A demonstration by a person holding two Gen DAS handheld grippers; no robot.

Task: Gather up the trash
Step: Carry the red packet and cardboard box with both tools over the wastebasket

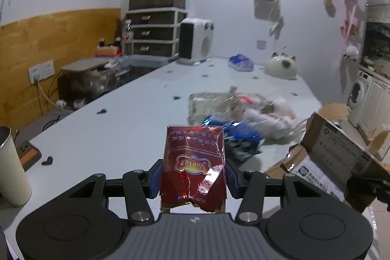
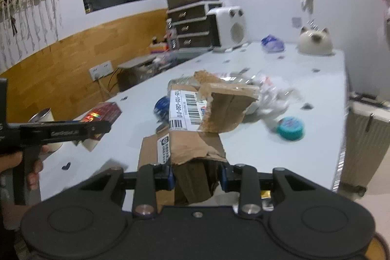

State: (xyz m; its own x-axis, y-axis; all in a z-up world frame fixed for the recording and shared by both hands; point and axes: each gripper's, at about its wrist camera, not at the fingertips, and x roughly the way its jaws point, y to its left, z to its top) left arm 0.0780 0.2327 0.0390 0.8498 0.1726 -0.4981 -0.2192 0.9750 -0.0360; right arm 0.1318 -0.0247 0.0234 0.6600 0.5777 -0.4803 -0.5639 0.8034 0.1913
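My left gripper [image 1: 193, 178] is shut on a crumpled red cigarette pack [image 1: 193, 162] and holds it upright above the white table [image 1: 121, 133]. The pack also shows in the right wrist view [image 2: 103, 113], in the left gripper [image 2: 97, 129]. My right gripper [image 2: 197, 178] is shut on a flap of a torn cardboard box [image 2: 195, 135], held over the table's near right edge. The box shows at right in the left wrist view [image 1: 329, 157]. More trash lies mid-table: a blue wrapper [image 1: 237, 138], clear plastic packaging [image 1: 214, 104] and white crumpled wrappers [image 1: 275, 118].
A cream tumbler [image 1: 11, 167] stands at the near left edge. A teal round tin [image 2: 290, 128] lies right of the box. At the back stand a cat-shaped ceramic [image 1: 282, 66], a blue bag [image 1: 240, 62], a white heater [image 1: 195, 40] and drawers [image 1: 153, 33].
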